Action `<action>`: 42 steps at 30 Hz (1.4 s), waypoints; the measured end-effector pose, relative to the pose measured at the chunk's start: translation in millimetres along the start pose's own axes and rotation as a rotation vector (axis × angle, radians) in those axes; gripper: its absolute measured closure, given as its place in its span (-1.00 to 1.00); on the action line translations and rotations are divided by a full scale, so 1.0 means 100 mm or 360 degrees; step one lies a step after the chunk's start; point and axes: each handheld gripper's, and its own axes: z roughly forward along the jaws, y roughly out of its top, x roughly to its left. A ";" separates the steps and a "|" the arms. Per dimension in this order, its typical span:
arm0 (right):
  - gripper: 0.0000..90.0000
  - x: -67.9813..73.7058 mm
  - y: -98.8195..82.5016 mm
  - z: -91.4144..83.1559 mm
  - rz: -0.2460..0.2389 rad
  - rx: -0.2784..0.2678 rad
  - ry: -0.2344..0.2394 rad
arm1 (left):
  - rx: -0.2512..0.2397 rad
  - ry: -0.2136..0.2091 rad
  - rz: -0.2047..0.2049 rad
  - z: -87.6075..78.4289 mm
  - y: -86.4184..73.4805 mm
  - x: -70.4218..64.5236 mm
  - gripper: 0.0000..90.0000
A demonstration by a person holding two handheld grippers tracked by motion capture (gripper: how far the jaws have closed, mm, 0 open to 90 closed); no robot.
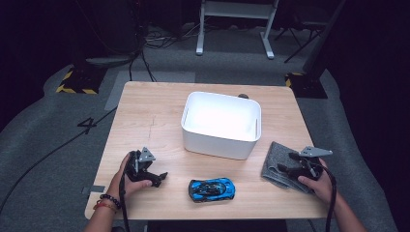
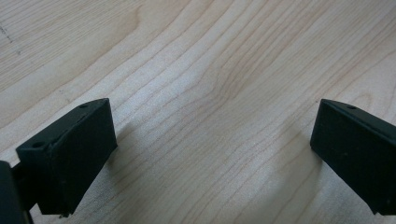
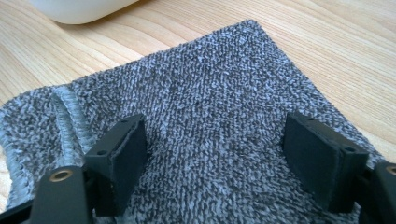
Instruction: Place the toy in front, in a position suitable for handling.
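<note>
the left gripper (image 1: 155, 178) sits at the near left of the table (image 1: 145, 121), held in the person's left hand (image 1: 131, 179), which grips it from the near side; a beaded bracelet shows on that wrist, and the forearm is cut off by the bottom edge of the high view. the gripper leans toward the table's middle, low over the wood. from above, its jaws are too small and dark to read. in the left gripper view they stand wide apart with bare wood grain between them and nothing held; the outer part of each jaw runs out of that picture.

just right of it, near the front edge, a blue toy car (image 1: 212, 188) lies on its wheels, apart from both grippers. its finer details are blurred.

behind the car, at the table's middle, stands a white bin (image 1: 221, 140); its inside is washed out by glare, so any contents cannot be told. a small dark object behind its far rim is mostly hidden.

at the near right lies a grey towel (image 1: 274, 162), folded, its near part covered by the right gripper (image 1: 286, 163) and right hand (image 1: 316, 182). the hand holds the gripper low, pointing left and away over the cloth. in the right gripper view the jaws are spread wide over the grey towel (image 3: 210, 116), not pinching it; whether the tips touch the pile cannot be told. a stitched hem runs at left, and the bin's base is cut off at the top.
</note>
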 end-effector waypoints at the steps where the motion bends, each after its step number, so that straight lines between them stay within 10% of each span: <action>1: -0.51 0.00 0.00 0.00 0.0000 0.0000 0.0001 | 0.0000 0.0003 0.0000 0.00 0.00 0.00 -0.99; 21: -0.50 0.04 0.05 0.03 -0.0027 0.0037 0.0004 | -0.0002 0.0031 -0.0030 -0.03 -0.03 -0.03 -0.99; 42: -0.37 0.60 0.21 0.13 -0.0318 0.0137 0.0248 | -0.0001 0.0024 -0.0026 -0.04 -0.04 -0.04 -0.99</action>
